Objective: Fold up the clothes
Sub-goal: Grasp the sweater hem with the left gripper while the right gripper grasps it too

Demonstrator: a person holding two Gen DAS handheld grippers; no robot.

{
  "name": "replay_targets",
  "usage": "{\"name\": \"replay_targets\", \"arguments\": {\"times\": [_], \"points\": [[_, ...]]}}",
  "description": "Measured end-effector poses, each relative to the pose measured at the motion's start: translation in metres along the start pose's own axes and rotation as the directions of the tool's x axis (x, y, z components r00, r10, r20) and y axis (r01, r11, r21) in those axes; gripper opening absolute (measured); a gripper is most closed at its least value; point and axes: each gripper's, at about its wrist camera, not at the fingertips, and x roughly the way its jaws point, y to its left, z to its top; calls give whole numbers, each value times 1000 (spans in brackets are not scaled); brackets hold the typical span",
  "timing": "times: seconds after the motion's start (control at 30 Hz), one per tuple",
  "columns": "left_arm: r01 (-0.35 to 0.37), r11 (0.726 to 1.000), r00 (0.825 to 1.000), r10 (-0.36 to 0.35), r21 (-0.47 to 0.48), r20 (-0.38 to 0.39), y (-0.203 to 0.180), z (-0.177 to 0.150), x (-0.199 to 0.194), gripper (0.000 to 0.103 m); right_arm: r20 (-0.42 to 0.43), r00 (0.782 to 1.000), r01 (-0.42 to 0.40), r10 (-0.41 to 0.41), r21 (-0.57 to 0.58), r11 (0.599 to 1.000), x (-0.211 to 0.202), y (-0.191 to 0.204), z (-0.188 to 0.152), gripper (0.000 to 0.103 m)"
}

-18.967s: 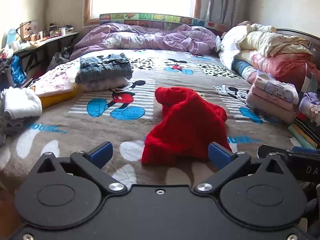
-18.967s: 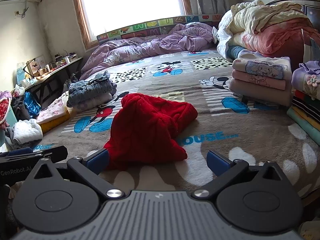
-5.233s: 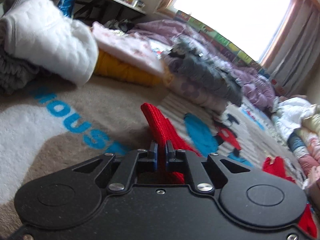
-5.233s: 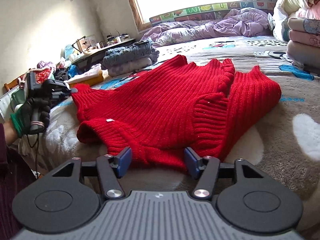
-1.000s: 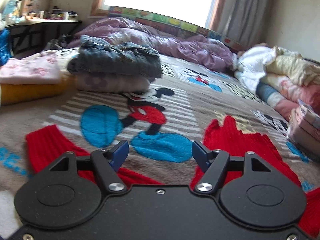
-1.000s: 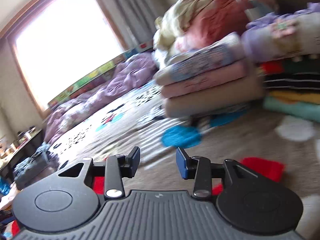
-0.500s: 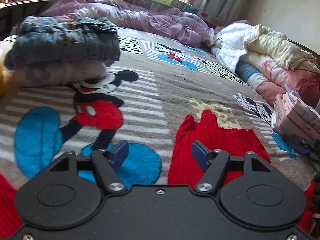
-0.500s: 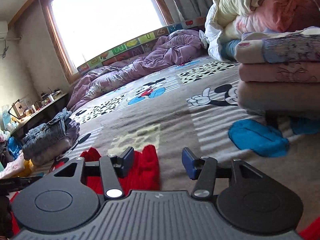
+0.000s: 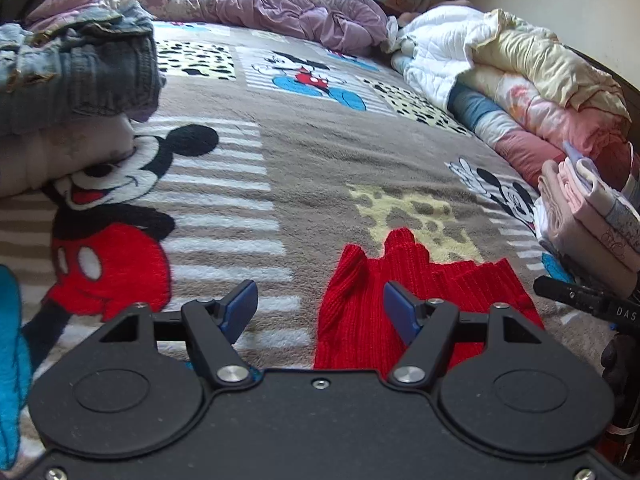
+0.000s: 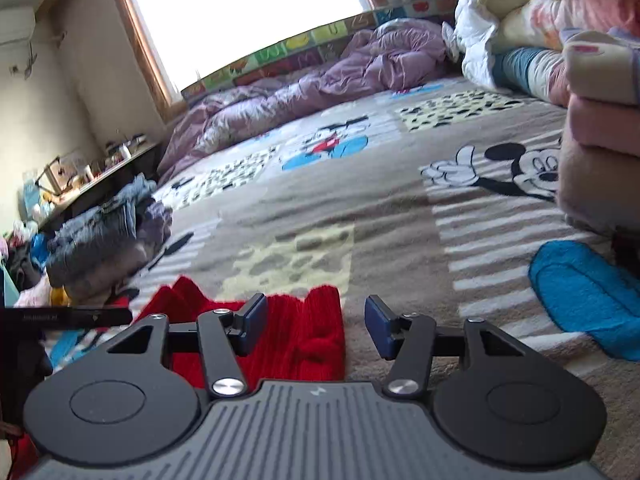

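The bed (image 9: 320,152) fills both views, covered by a cartoon-mouse blanket (image 10: 380,216) that runs past every frame edge. A rumpled purple duvet (image 9: 248,4) lies along the far side under the window (image 10: 240,12), whose glare washes out everything outside. On the right, a heap of bedding (image 9: 520,80) is cut off by the frame in both views. Folded piles (image 9: 588,216) sit just in front of it, only partly in view. On the left, a denim stack (image 9: 76,68) rests on a pale folded piece; the right wrist view shows it small and blurred. The worktop (image 10: 92,176) by the wall carries clutter too small to make out.

The red sweater (image 9: 400,300) lies flat on the blanket near the viewer. Only its far edge shows, with scalloped points; the rest is hidden under both tool bodies.

The left tool (image 9: 320,308) has its jaws apart, and the sweater's left edge lies on the blanket between them, not pinched. The right tool (image 10: 316,326) also has its jaws apart, with the sweater's right corner lying between them, unclamped. Whether any pad touches the knit cannot be told. In each view the other tool pokes in as a dark bar at the frame edge, with a gloved hand (image 9: 618,360) barely visible.
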Motion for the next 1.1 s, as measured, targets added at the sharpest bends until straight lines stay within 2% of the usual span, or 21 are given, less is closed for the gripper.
{"name": "replay_targets", "arguments": {"times": [0.13, 0.37, 0.43, 0.47, 0.53, 0.6, 0.63, 0.73, 0.83, 1.0, 1.1], "points": [[4, 1000, 1000, -3, 30, -29, -5, -1, 13, 62, -42, 999, -25, 26, 22, 999, 9, -5, -5, 54], [7, 999, 1000, -6, 32, -31, -5, -1, 22, 57, -45, 997, -63, 66, 59, 996, 19, -10, -4, 53], [16, 999, 999, -15, 37, -28, -6, -1, 22, 46, -54, 996, -69, 71, 42, 997, 24, -7, -4, 52], [23, 999, 999, -21, 42, -27, -7, -1, 22, 42, -61, 996, -71, 72, 31, 997, 26, -5, -4, 48], [38, 998, 999, -36, 52, -26, -8, -2, 22, 13, -71, 995, -75, 76, 13, 997, 30, -2, -4, 37], [43, 998, 999, -42, 44, -8, -7, -1, 19, 9, -66, 994, -86, 86, 8, 996, 29, -1, -4, 14], [42, 998, 999, -42, 38, 6, -6, 0, 17, 8, -56, 994, -93, 93, 10, 996, 28, -1, -4, 12], [65, 997, 996, -62, -35, 67, 8, 6, 3, 8, 28, 995, -99, 98, 35, 994, 14, -5, 1, 11], [109, 982, 988, -90, -156, 124, 32, 12, -11, 7, 100, 991, -93, 86, 65, 994, 3, -13, 6, 11], [164, 932, 980, -118, -323, 159, 65, 11, -15, 7, 133, 989, -79, 64, 112, 991, 3, -22, 7, 10], [155, 922, 983, -106, -356, 153, 70, 9, -13, 7, 131, 990, -63, 47, 119, 991, 7, -24, 6, 10]]}}
